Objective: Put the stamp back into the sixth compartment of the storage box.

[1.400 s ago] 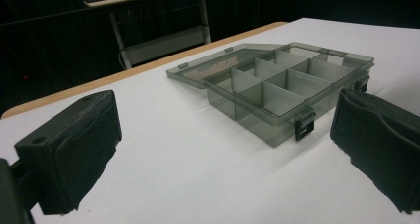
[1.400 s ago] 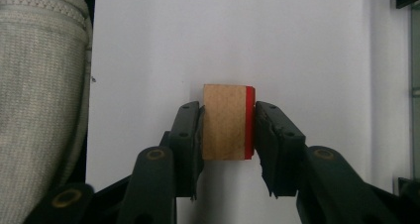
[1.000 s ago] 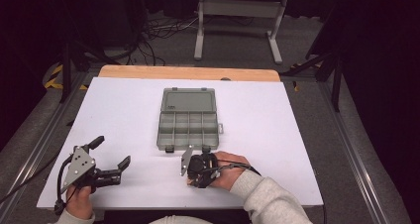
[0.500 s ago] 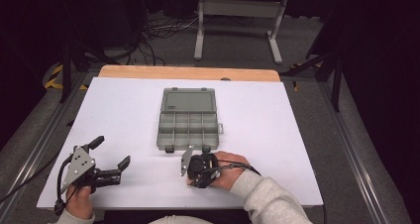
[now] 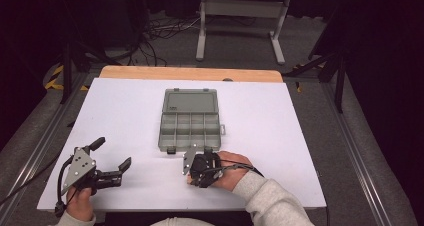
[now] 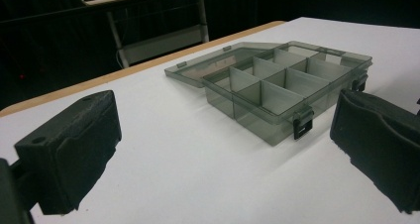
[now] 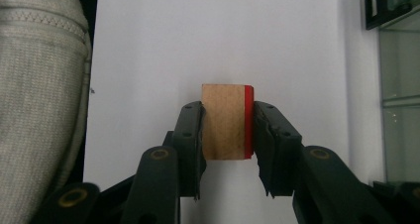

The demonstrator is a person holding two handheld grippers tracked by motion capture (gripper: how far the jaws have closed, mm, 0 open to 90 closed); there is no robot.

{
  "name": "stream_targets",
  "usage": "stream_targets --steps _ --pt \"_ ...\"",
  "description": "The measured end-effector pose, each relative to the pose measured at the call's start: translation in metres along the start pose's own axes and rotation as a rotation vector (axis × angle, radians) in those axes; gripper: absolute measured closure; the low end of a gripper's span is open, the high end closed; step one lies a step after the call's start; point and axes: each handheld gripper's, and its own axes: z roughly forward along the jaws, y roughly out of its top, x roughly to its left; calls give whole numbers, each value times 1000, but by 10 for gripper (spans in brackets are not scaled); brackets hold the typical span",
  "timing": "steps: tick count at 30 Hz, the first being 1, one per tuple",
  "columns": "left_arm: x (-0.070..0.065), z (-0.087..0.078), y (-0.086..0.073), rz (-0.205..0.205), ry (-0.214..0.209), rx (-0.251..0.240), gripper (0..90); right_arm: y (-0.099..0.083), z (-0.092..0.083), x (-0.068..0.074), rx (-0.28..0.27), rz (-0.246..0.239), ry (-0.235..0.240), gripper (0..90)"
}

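Your right gripper [image 7: 228,130] has its jaws clamped on a small wooden block [image 7: 227,121] with one red side, hovering over the white table [image 5: 300,136] just in front of the open gray box [image 5: 190,120]. Your left gripper [image 5: 107,158] sits near the front left, jaws wide apart and holding nothing, pointing toward that box.

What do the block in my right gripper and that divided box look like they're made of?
The block looks like wood or pressed board: matte tan speckled face, with one side painted or laminated red. The box looks like hard translucent smoky-grey plastic: the dividers show through its walls, the edges are glossy, and its latches are dark.
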Motion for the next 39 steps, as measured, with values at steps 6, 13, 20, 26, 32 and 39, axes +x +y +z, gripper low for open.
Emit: stream_targets --steps 6,13,20,26,32,39 --pt "0 0 0 -1 1 0 3 0 -5 -1 -29 6 -22 661" --pt "0 0 0 -1 1 0 3 0 -13 -5 -99 20 -55 660" --pt "0 0 0 -1 1 -1 3 0 -22 -9 -158 44 -100 660" --pt "1 0 0 -1 -2 1 3 0 -28 -12 -215 63 -144 660" --pt "1 0 0 -1 -4 2 3 0 -32 -15 -254 80 -174 660" --pt "1 0 0 -2 -3 0 4 2 -35 -18 -287 106 -213 660"
